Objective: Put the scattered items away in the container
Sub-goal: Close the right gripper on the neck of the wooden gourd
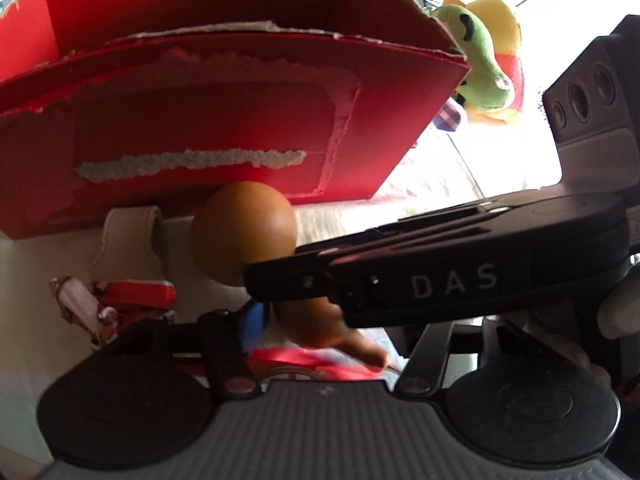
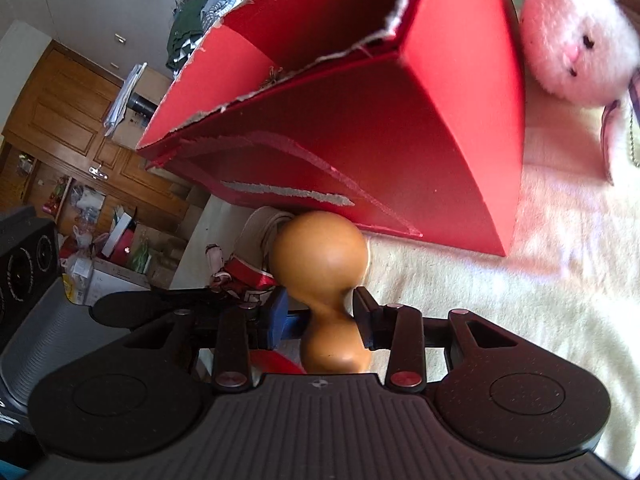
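A brown gourd (image 2: 320, 264) is pinched at its narrow waist between my right gripper's (image 2: 320, 316) blue-padded fingers, its round end pointing at the red cardboard box (image 2: 360, 152). In the left wrist view the gourd (image 1: 244, 236) sits just in front of the red box (image 1: 208, 128), and the right gripper's black body (image 1: 440, 272) crosses over my left gripper. My left gripper (image 1: 312, 320) is mostly hidden; one blue pad (image 1: 254, 322) shows beside the gourd's neck.
A green and yellow plush (image 1: 488, 56) lies right of the box. A pink plush (image 2: 576, 40) lies beyond the box on the cream blanket (image 2: 500, 300). A red and white strap item (image 1: 120, 296) lies left of the gourd. A black speaker (image 1: 592, 96) stands at right.
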Demonstrator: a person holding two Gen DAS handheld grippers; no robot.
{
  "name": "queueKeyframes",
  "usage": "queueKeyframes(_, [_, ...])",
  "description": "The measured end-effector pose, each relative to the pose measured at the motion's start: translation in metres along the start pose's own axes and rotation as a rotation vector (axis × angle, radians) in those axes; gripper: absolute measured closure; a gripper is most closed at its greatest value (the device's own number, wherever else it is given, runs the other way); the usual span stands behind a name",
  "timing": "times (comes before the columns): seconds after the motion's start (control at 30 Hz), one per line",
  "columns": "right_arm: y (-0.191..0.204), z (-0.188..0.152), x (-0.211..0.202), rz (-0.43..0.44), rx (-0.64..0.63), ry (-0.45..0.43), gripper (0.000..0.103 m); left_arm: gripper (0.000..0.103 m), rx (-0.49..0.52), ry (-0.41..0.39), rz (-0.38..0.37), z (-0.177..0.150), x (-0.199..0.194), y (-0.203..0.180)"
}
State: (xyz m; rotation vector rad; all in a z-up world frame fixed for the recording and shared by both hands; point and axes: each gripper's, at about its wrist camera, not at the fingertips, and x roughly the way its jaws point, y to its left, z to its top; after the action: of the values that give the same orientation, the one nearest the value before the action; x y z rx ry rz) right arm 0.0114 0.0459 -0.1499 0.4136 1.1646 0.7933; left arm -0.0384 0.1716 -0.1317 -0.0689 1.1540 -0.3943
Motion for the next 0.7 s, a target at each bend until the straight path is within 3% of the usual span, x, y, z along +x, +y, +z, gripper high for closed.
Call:
queueKeyframes(0.27, [-0.005, -0.003, -0.019, -0.007, -0.003, -0.02, 0.066, 0.048, 0.104, -0.003, 0.016, 0.004, 0.003, -0.028])
queueKeyframes(0.7, [-0.03, -0.026, -0.057, -0.036, 0.111, -0.112, 0.071, 0.048, 0.229, 0.0, -0.092, 0.01, 0.005, -0.074])
